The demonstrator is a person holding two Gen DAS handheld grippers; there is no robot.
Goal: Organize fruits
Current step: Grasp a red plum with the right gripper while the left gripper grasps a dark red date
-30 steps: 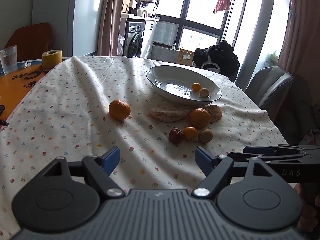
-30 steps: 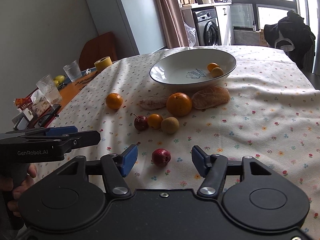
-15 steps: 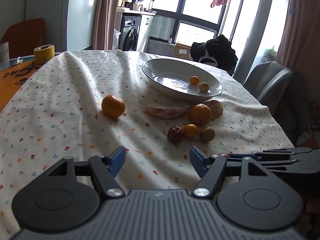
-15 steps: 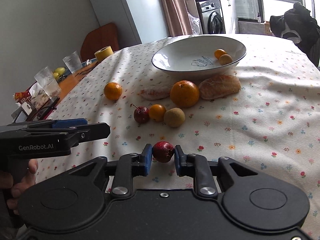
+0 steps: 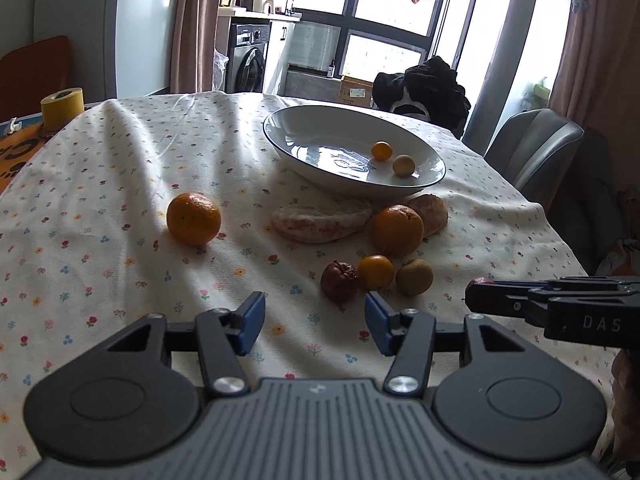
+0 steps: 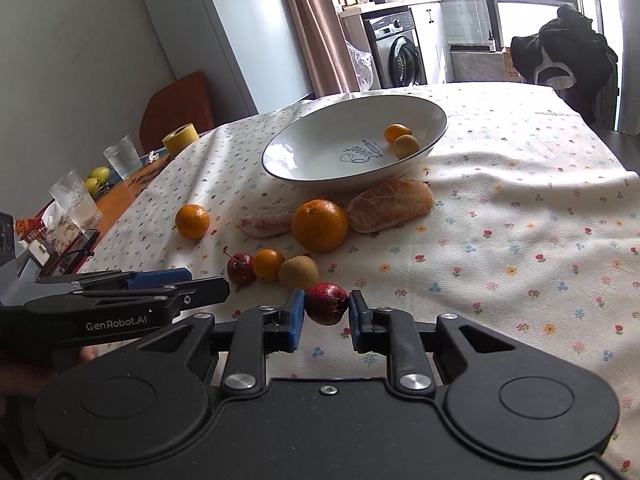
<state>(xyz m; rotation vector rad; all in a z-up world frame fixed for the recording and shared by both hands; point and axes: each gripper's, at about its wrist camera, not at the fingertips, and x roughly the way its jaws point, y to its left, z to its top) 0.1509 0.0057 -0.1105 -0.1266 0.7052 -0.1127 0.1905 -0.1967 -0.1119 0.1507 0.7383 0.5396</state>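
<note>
The right gripper [image 6: 326, 314] is clamped on a small dark red fruit [image 6: 326, 303], its two blue pads pressed to either side, holding it over the flowered tablecloth [image 6: 520, 240] near the table's front edge. The left gripper [image 5: 314, 322] hangs with its jaws spread wide and nothing between them, low over the cloth just in front of the loose fruit.

Further back stands a white bowl [image 6: 312, 136] with a dark rim, and inside it lie a small orange fruit [image 6: 397, 133] and a small tan fruit [image 6: 405, 146], touching each other. Against the bowl's near side lie two peeled citrus pieces, one pale pink [image 6: 266, 221] and one brownish [image 6: 390, 205], with a large orange [image 6: 319, 225] between them. Nearer the grippers sits a row of three small fruits, close together: a red one with a stem [image 6: 241, 268], an orange one [image 6: 268, 265] and a tan one [image 6: 298, 272]. A second orange [image 6: 193, 221] rests alone to the left, well apart from the group.

On the bare tabletop beyond the cloth are a yellow tape roll [image 6: 180, 137] and two drinking glasses [image 6: 76, 200]
</note>
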